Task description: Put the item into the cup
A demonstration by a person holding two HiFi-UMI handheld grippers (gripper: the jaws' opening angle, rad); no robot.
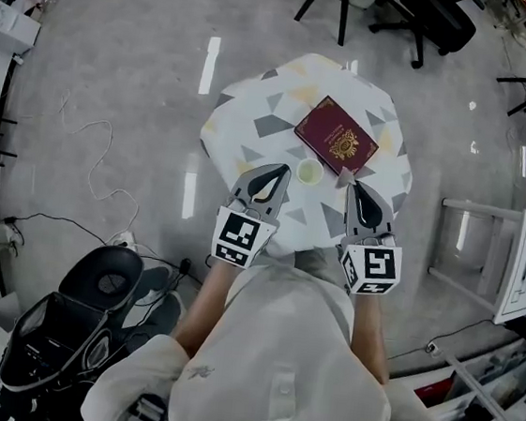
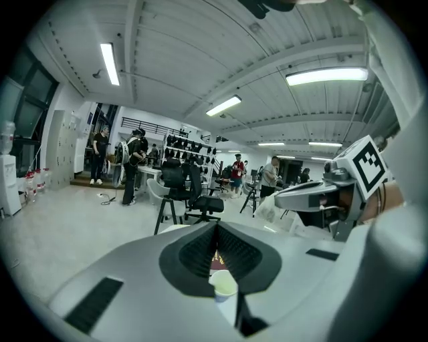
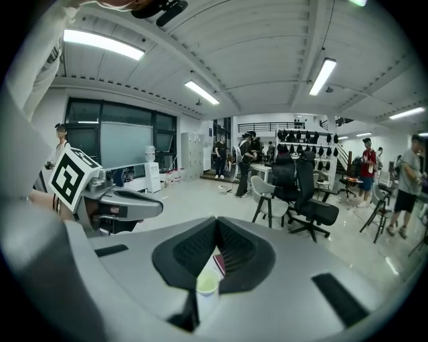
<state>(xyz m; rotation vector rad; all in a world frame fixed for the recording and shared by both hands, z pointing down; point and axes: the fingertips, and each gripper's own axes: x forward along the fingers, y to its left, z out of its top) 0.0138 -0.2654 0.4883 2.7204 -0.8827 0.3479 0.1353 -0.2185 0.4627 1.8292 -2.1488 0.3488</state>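
A maroon booklet with a gold crest lies on the small round table, which has a grey, white and yellow patterned cloth. A small white cup stands upright just in front of the booklet, near the table's near edge. My left gripper is shut and empty, just left of the cup. My right gripper is shut and empty, just right of it. In the left gripper view the cup and a strip of booklet show below the closed jaws. The right gripper view shows the cup and booklet likewise.
Black office chairs stand beyond the table. A black case sits on the floor at the lower left, with cables nearby. A white rack stands to the right. People and chairs fill the far room.
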